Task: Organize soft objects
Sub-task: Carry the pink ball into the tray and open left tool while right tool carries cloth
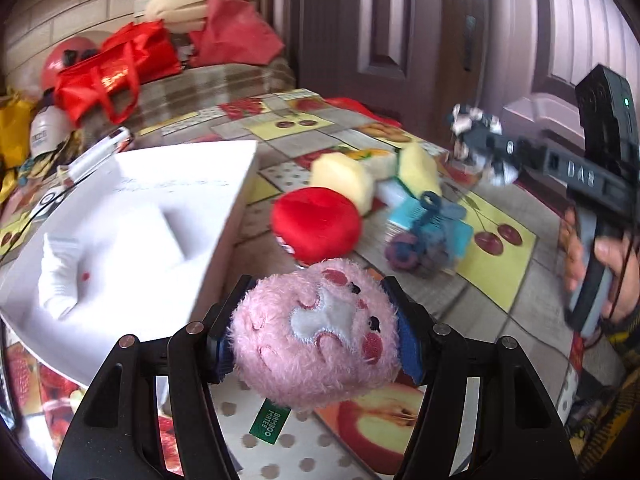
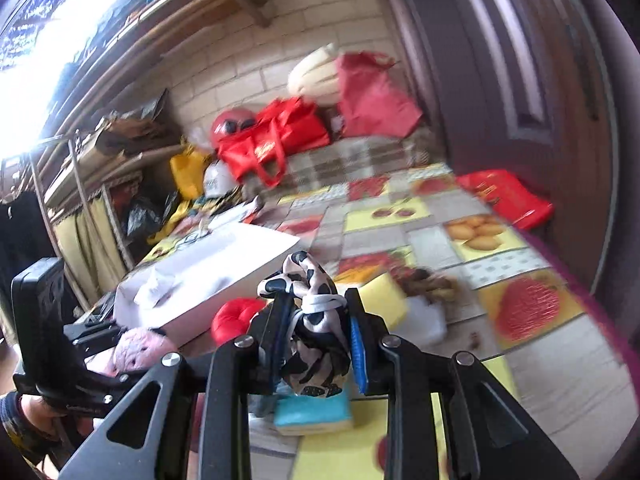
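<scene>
My left gripper (image 1: 316, 308) is shut on a pink plush toy (image 1: 316, 336), held above the table beside the white box (image 1: 132, 216). My right gripper (image 2: 316, 320) is shut on a black-and-white cow-print cloth (image 2: 312, 344), lifted over the table; it also shows in the left wrist view (image 1: 480, 140) at the right. A red round cushion (image 1: 316, 224), yellow sponges (image 1: 344, 180), a blue sponge (image 1: 424, 220) and a dark yarn ball (image 1: 404, 252) lie on the table. A white sock (image 1: 60, 276) lies in the box.
The table has a fruit-print cloth (image 1: 504, 240). Red bags (image 1: 116, 64) and clutter sit behind on a bench. A dark door (image 1: 400, 20) stands at the back right. A red bag (image 2: 504, 196) lies at the table's far right edge.
</scene>
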